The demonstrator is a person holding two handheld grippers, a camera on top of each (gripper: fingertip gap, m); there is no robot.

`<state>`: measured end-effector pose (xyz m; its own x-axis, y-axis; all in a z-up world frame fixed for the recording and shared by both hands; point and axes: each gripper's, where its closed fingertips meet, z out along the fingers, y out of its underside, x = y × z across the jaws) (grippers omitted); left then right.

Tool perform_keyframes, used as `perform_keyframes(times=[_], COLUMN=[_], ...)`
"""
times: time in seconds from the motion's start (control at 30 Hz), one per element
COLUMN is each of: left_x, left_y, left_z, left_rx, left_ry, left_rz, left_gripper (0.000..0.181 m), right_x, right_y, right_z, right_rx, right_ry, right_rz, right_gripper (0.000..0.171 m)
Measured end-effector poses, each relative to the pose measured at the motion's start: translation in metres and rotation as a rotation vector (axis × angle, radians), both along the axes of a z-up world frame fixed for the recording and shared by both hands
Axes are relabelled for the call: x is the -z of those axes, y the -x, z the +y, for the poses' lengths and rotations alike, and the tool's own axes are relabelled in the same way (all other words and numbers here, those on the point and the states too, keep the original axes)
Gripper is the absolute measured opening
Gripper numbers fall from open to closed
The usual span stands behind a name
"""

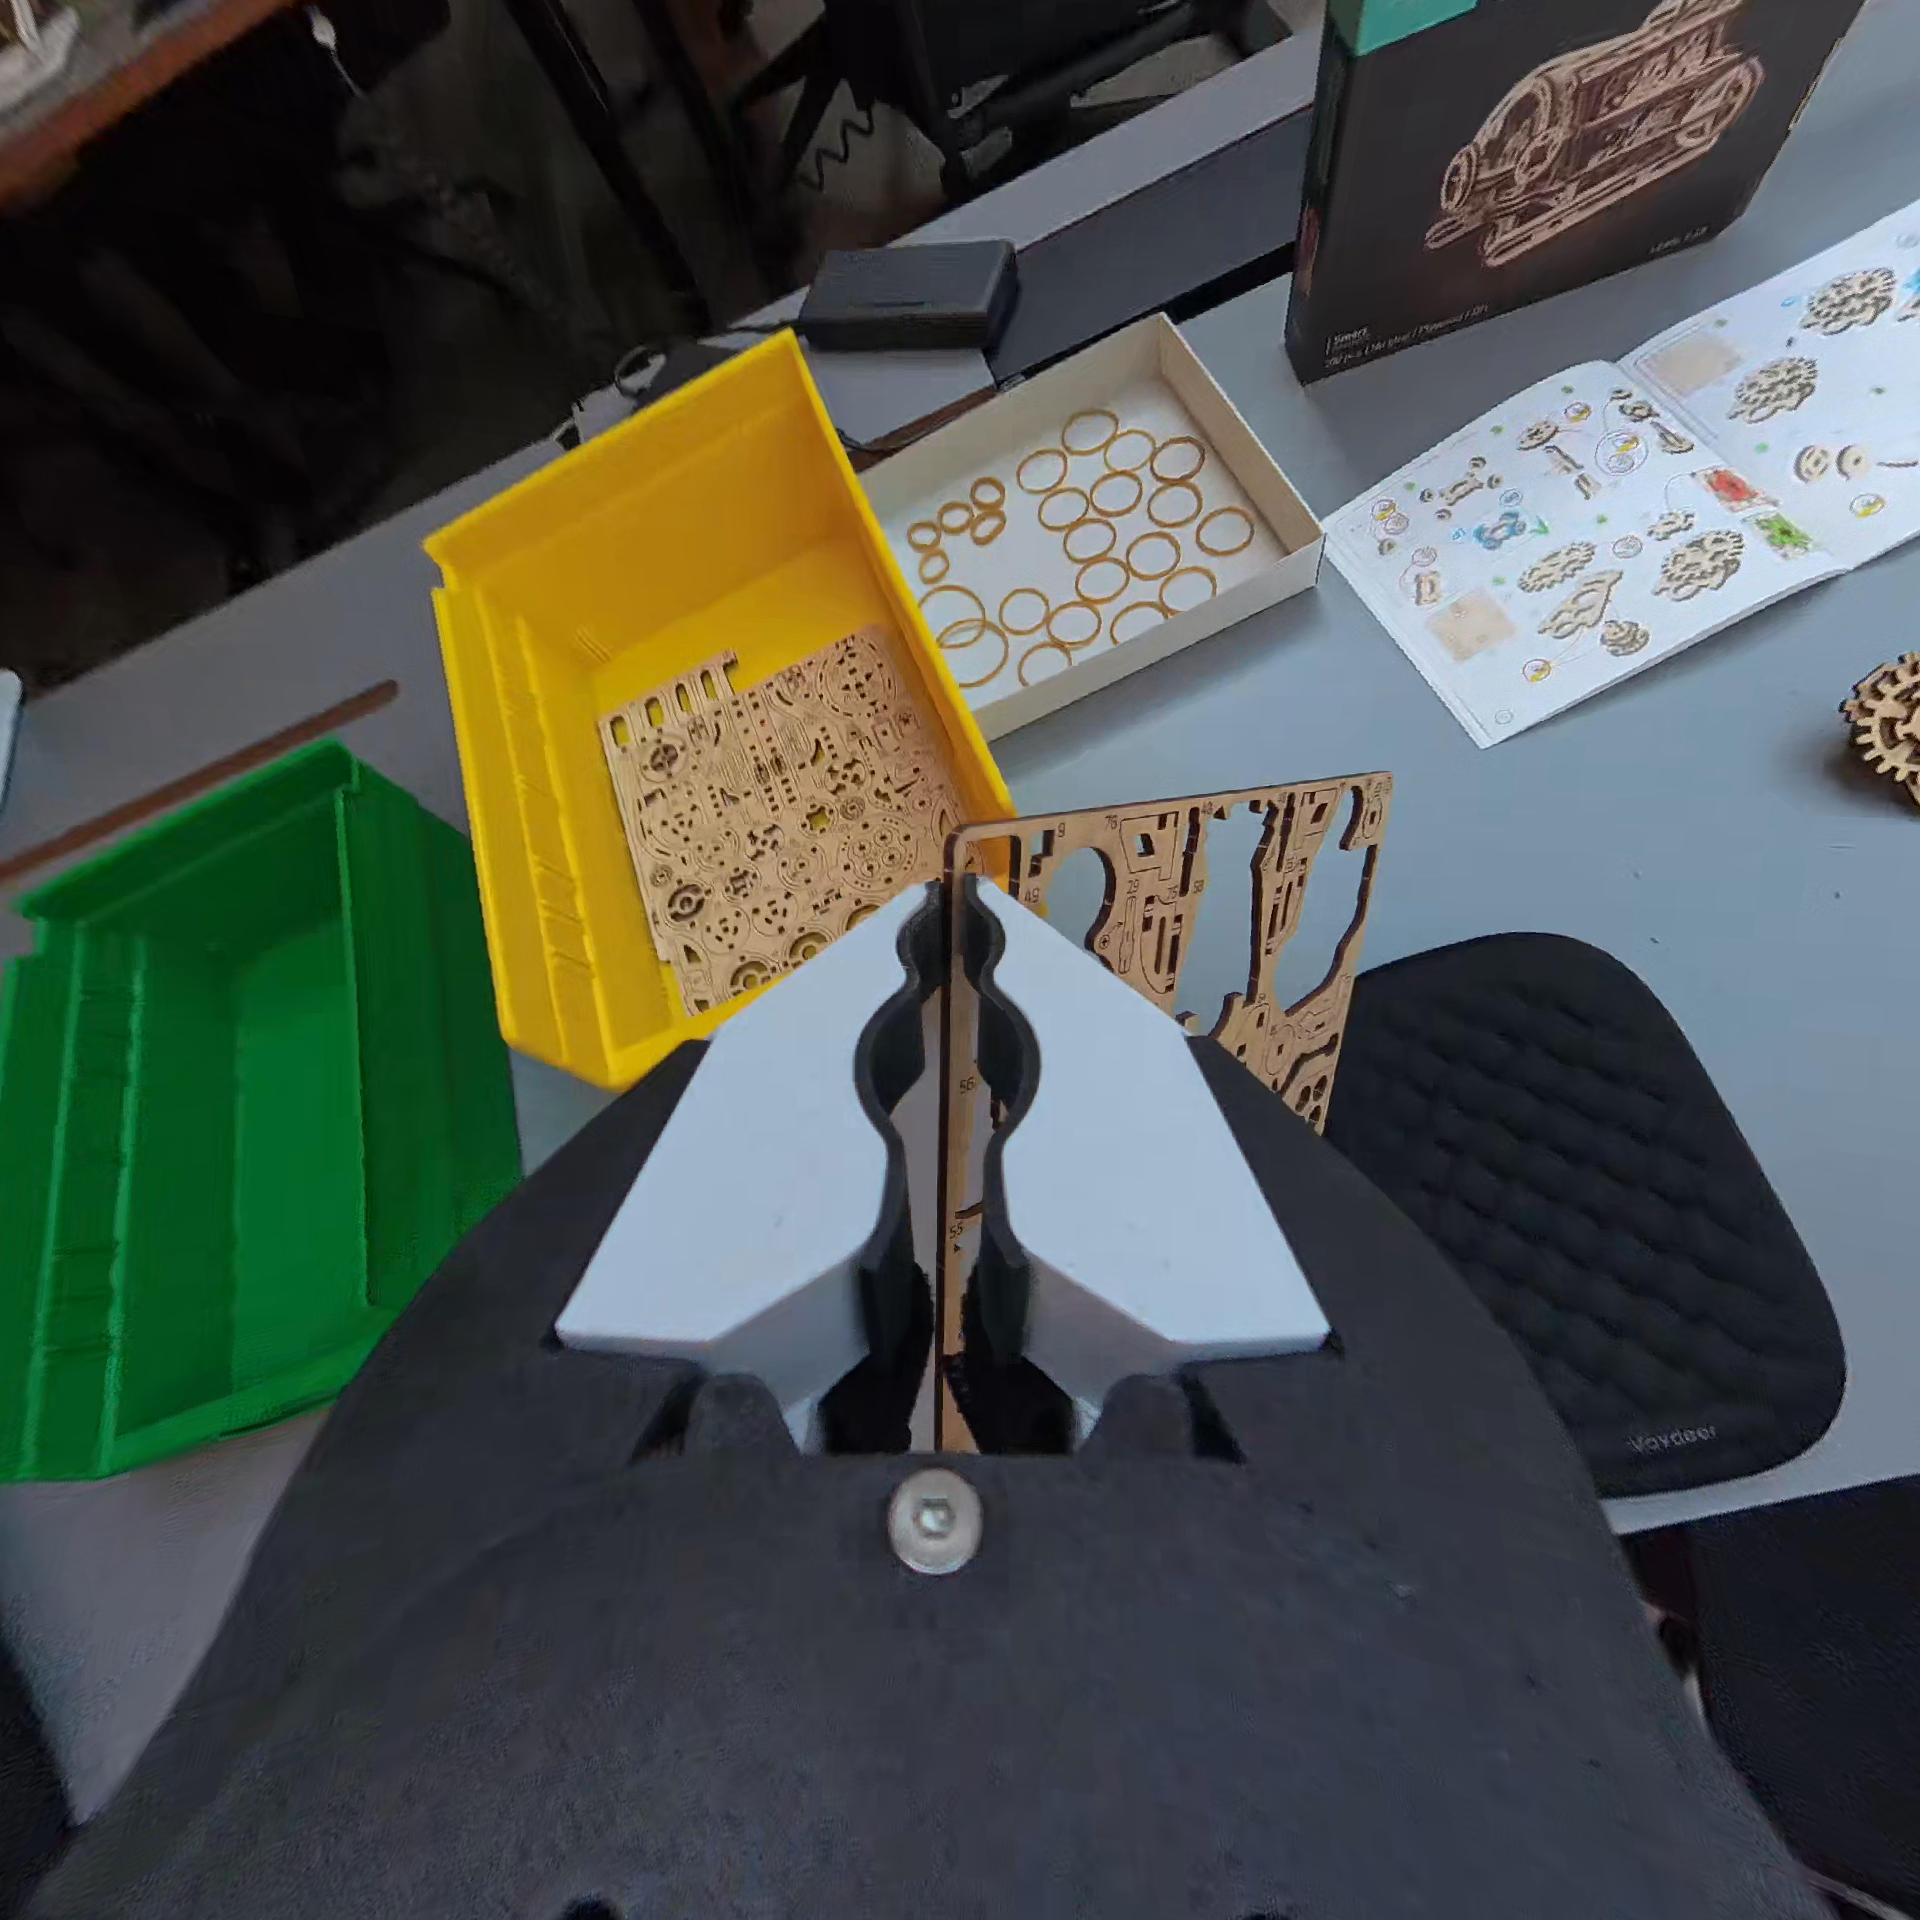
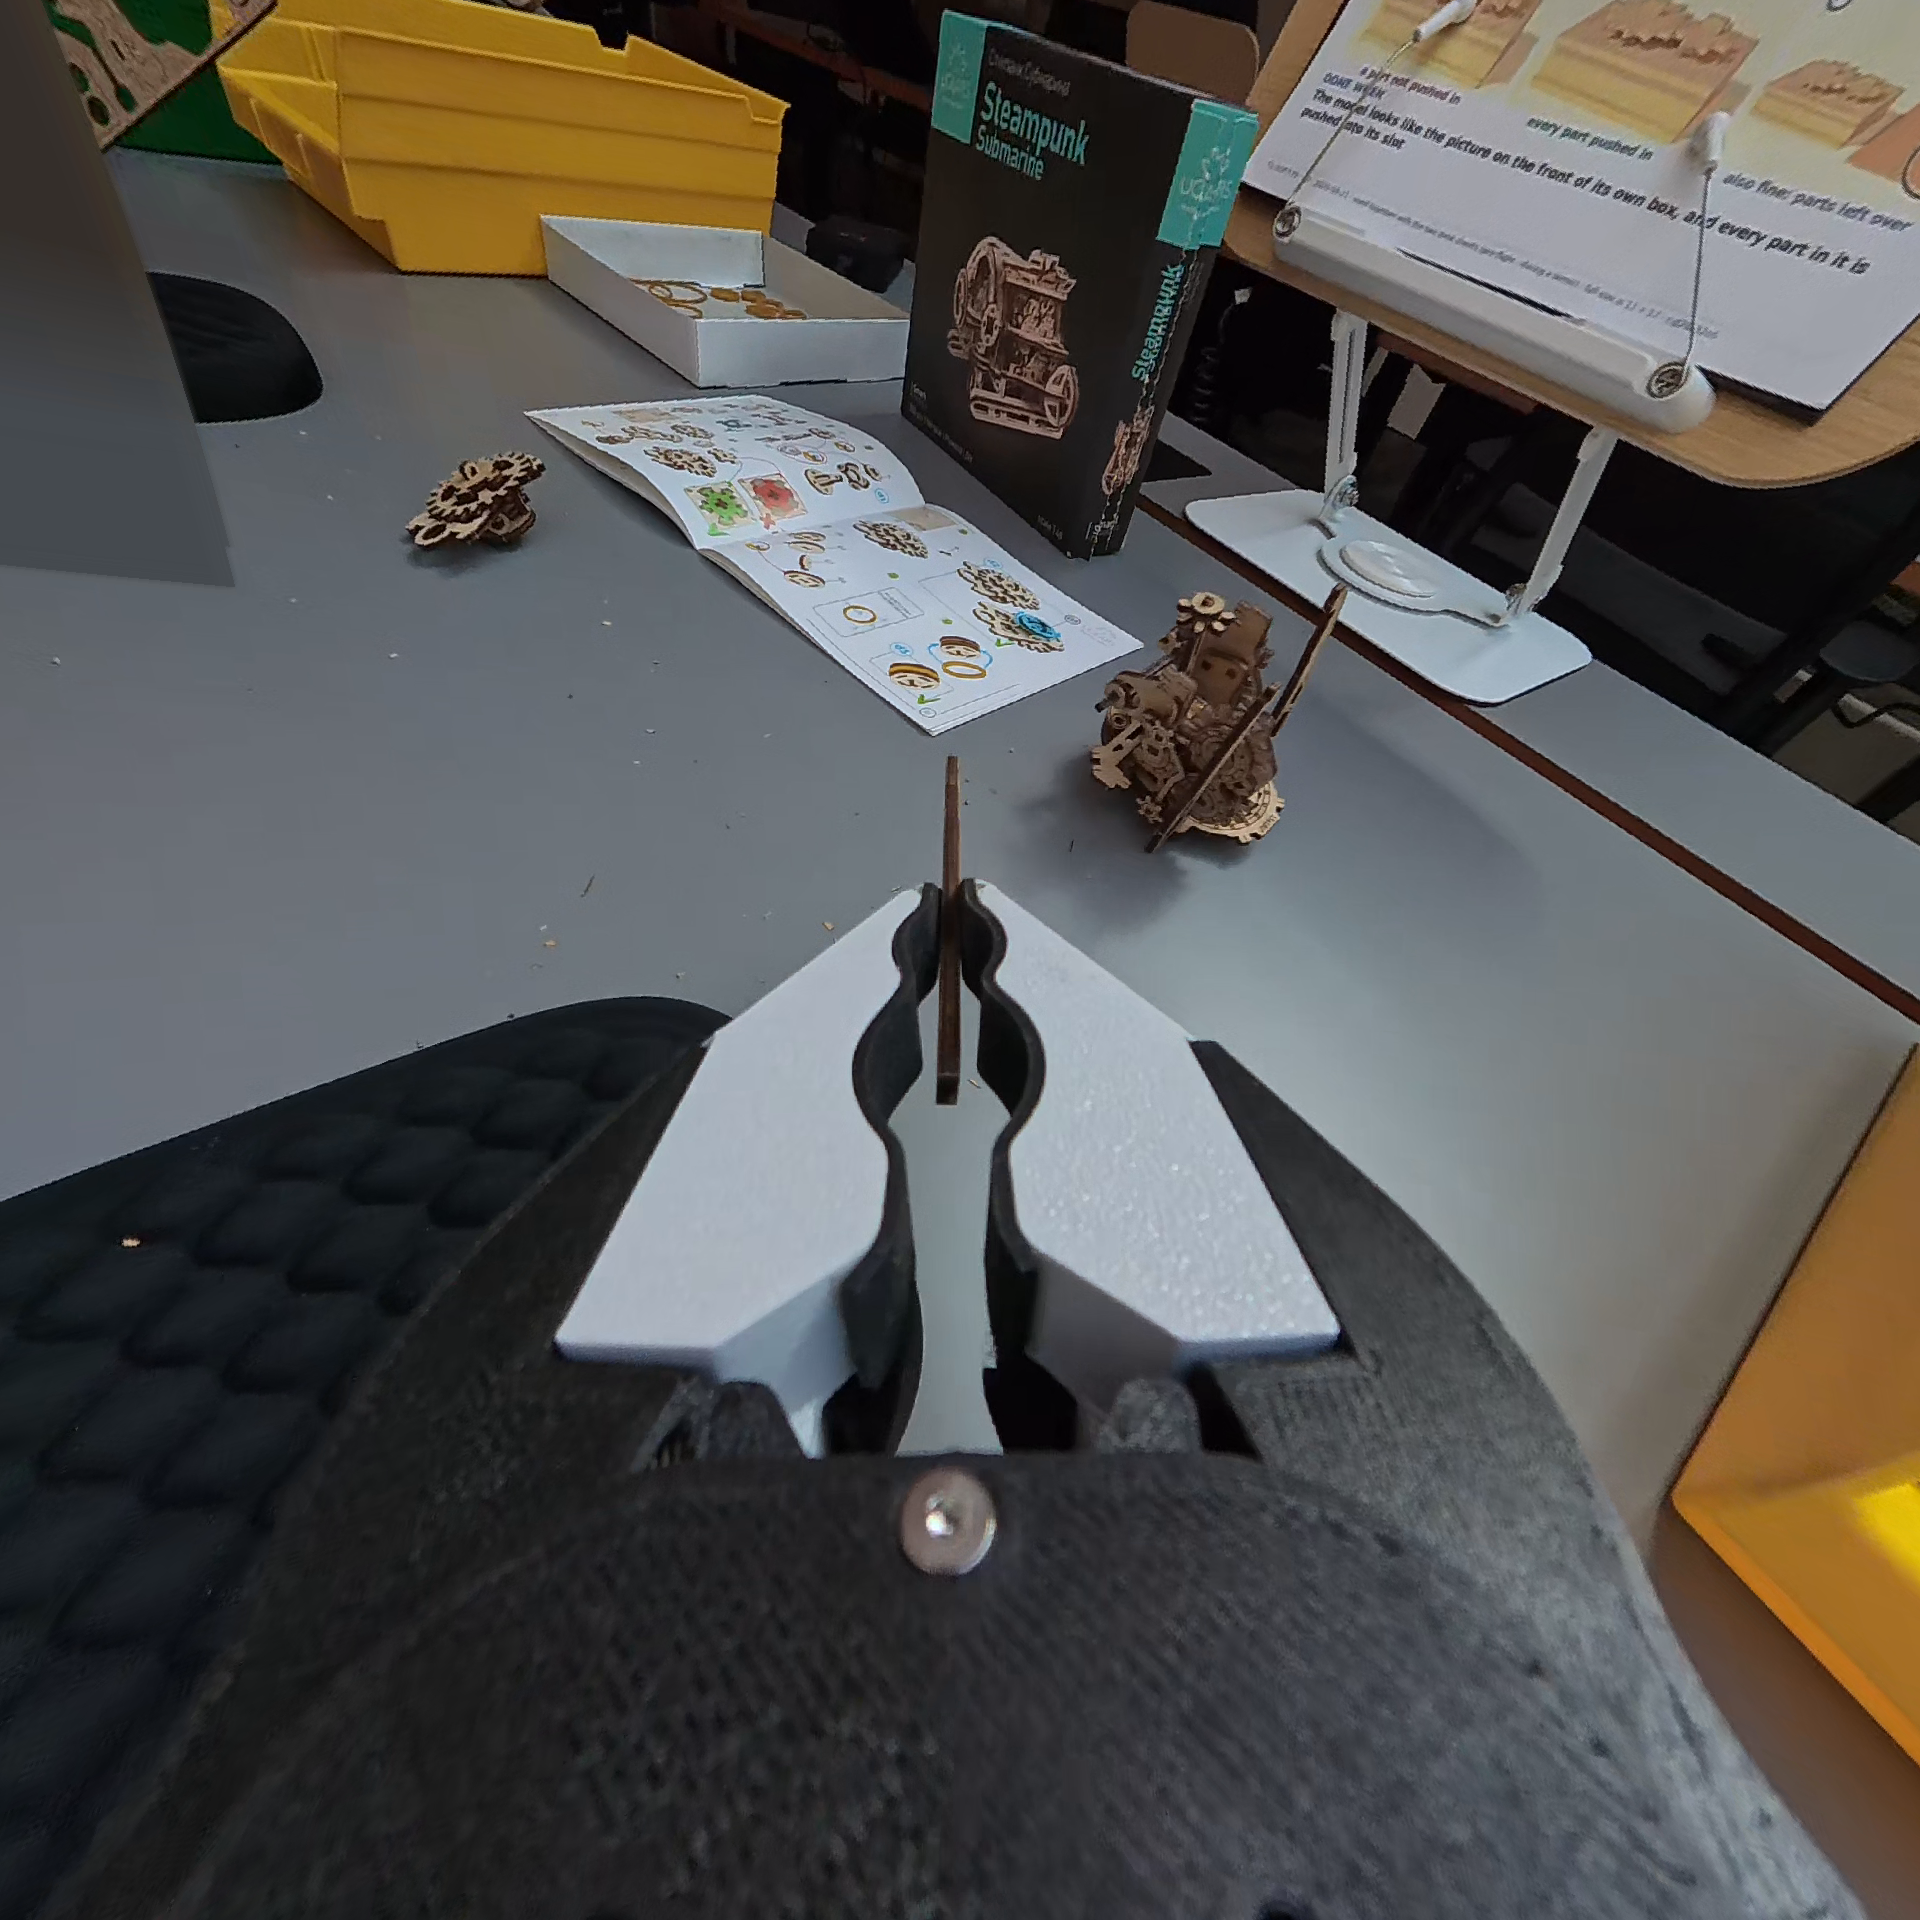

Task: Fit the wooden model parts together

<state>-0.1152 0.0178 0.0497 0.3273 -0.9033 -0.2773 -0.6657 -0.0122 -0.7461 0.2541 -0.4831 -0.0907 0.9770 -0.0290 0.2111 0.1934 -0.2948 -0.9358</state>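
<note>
My left gripper is shut on a thin wooden parts sheet, held upright on edge above the table; many of its parts are punched out. My right gripper is shut on a small flat wooden part, held edge-on and sticking out past the fingertips. A partly built wooden model stands on the grey table ahead and right of the right gripper. A small gear assembly lies farther left; it also shows in the left wrist view. Another wooden parts sheet lies in the yellow bin.
An empty green bin stands left of the yellow one. A white tray holds several rubber bands. An open instruction booklet, the kit box, black mats and a document stand are around. The left gripper's tips are roughly 65 cm from the right gripper's. My left tips are about 40 cm from the small gear assembly, my right tips only 30 cm.
</note>
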Motion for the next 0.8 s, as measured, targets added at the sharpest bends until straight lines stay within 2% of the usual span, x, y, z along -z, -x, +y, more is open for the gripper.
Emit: perform_keyframes(times=[0.13,0.33,0.5,0.67,0.8], left_x=[0.04,0.112,0.17,0.211,0.213], left_y=[0.036,0.07,0.081,0.076,0.068], left_z=[0.036,0.075,0.089,0.081,0.077], left_rx=[-0.048,-0.129,-0.193,-0.179,-0.156], left_ry=[0.302,0.591,0.685,0.794,0.786], left_rz=[-0.036,-0.041,-0.026,-0.024,-0.072], left_gripper=[0.001,0.001,0.0,0.002,0.002], right_x=[0.001,0.007,0.018,0.025,0.029], right_y=[-0.002,0.002,0.009,0.013,0.012], right_z=[0.001,0.004,0.014,0.018,0.018], right_rx=[0.008,-0.018,-0.042,-0.047,-0.046], right_ry=[-0.005,0.008,0.071,0.109,0.123], right_rz=[0.03,0.088,0.066,0.05,0.052], right_gripper=[0.002,0.002,0.002,0.002,0.002])
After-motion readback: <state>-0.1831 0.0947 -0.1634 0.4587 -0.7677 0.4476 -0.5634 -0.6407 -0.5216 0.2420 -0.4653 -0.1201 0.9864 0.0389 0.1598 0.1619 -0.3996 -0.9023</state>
